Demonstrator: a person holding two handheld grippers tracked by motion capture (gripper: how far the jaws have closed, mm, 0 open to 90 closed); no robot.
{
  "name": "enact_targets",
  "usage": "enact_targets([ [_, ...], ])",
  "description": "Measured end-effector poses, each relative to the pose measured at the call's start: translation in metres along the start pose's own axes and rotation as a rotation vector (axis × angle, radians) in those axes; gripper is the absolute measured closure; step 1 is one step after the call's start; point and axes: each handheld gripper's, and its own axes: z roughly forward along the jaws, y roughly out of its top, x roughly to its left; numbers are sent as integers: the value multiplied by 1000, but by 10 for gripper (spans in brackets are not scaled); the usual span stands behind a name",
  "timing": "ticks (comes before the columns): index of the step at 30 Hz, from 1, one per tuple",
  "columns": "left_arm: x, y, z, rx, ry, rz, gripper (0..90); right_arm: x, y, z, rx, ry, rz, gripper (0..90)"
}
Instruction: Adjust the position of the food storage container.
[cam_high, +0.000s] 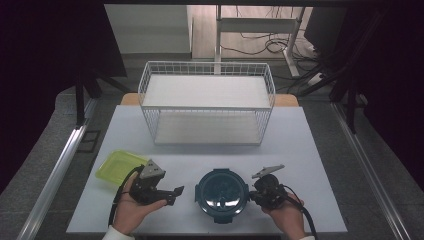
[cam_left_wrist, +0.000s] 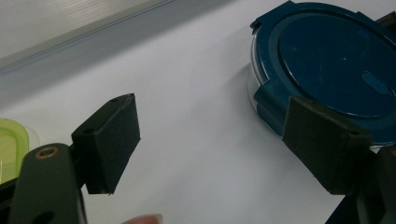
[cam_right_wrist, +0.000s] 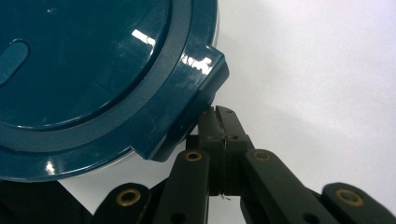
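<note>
No readable text, label, brand, number or sign appears on anything in these views.

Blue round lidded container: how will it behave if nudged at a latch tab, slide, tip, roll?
The container sits flat and low, so it probably slides rather than tips or rolls. Its glossy lid looks rigid and likely slippery. The clear base under the rim may be glass, so possibly heavy.

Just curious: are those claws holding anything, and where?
No. The left gripper is open beside the container; the right gripper is shut, tips under its lid tab.
</note>
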Motion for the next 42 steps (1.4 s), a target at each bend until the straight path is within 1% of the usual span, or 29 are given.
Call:
enact_targets([
  [6, 2, -1, 1, 2, 2, -8, 186, 1, 6, 6, -11, -4, -1, 892],
  [13, 3, -1, 1, 6, 3, -9, 186, 6, 16, 12, -5, -9, -27, 892],
  [18, 3, -1, 1, 5, 5, -11, 186, 10, 19, 16, -9, 1, -40, 892],
  [23, 5, -2, 0, 1, 10, -14, 186, 6, 16, 15, -23, 42, -24, 891],
  [27, 7, -3, 0, 3, 12, -17, 186, 6, 16, 15, -26, 45, -37, 890],
  [28, 7, -3, 0, 1, 13, -18, 185, 5, 16, 15, -28, 49, -32, 890],
  [29, 8, -3, -1, 0, 14, -19, 184, 2, 15, 14, -45, 62, -28, 889],
  [30, 8, -4, -1, -1, 16, -21, 184, 2, 15, 14, -45, 62, -28, 889],
  [31, 10, -5, -3, -9, 18, -30, 183, -3, 15, 10, -69, 41, -22, 889],
  [32, 11, -7, -4, -11, 15, -34, 182, -5, 15, 8, -76, 32, -20, 889],
  [33, 11, -7, -4, -11, 15, -34, 182, -5, 15, 8, -76, 32, -20, 889],
  [34, 12, -7, -5, -13, 11, -40, 182, -8, 14, 6, -88, 25, -15, 889],
  [36, 14, -8, -7, -22, 6, -55, 181, -15, 13, 3, -121, 20, 0, 889],
  [37, 15, -8, -9, -29, 6, -60, 179, -20, 13, -2, -156, 27, 15, 886],
  [38, 15, -8, -10, -32, 8, -60, 179, -21, 12, -4, -179, 29, 22, 857],
  [39, 16, -8, -11, -36, 9, -62, 179, -22, 13, -6, -200, 26, 24, 783],
  [40, 16, -8, -11, -36, 9, -62, 178, -22, 13, -6, -200, 26, 24, 783],
  [41, 16, -8, -11, -39, 8, -66, 178, -23, 13, -7, -221, 18, 20, 668],
  [42, 16, -7, -11, -39, 9, -67, 178, -24, 14, -8, -247, 8, 24, 532],
])
